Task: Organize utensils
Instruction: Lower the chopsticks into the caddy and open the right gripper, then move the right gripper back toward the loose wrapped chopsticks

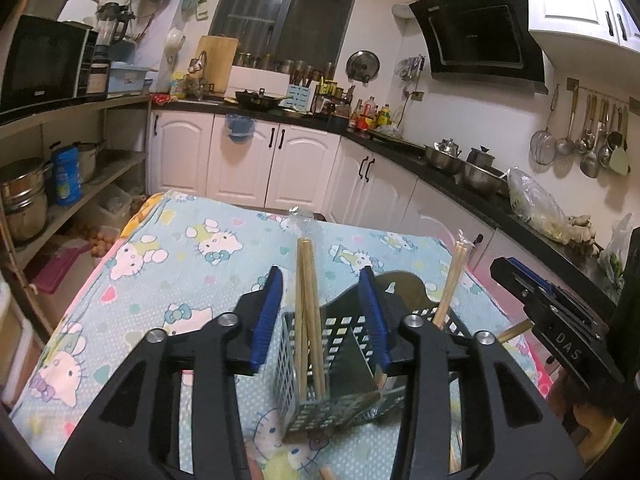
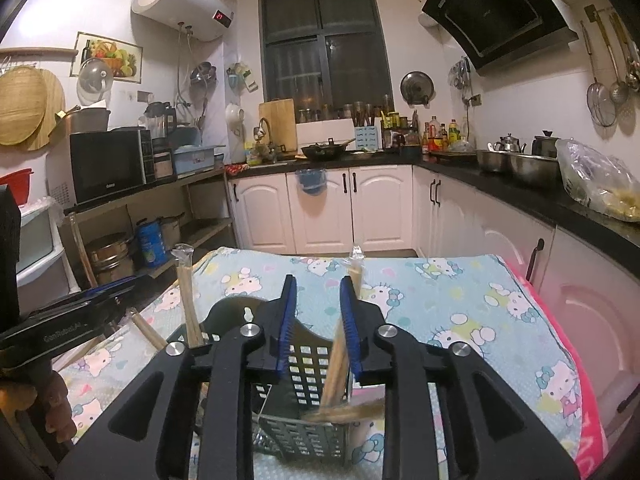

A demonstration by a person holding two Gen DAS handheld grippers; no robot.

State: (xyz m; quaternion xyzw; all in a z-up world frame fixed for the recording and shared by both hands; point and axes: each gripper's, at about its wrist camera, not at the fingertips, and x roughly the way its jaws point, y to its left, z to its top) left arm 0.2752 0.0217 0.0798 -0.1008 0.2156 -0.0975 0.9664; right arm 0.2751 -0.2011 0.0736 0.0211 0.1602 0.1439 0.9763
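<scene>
A dark perforated utensil holder [image 1: 332, 376] stands on the Hello Kitty tablecloth [image 1: 168, 264]. A wrapped pair of wooden chopsticks [image 1: 308, 312] stands in its near compartment, between my left gripper's [image 1: 322, 312] open jaws without touching them. Another wrapped pair [image 1: 450, 284] leans in the far compartment. In the right wrist view the holder [image 2: 308, 392] sits under my right gripper [image 2: 318, 320], which is open. A blurred chopstick pair [image 2: 340, 344] drops into the holder beside its right finger. The other pair [image 2: 188, 304] stands at the left.
Loose chopsticks [image 2: 146, 330] lie on the cloth left of the holder. The left gripper's body [image 2: 68, 324] shows at the left edge. White cabinets [image 1: 304, 168] and a black counter with pots [image 1: 476, 176] line the back and right. A shelf with a microwave [image 1: 44, 64] stands left.
</scene>
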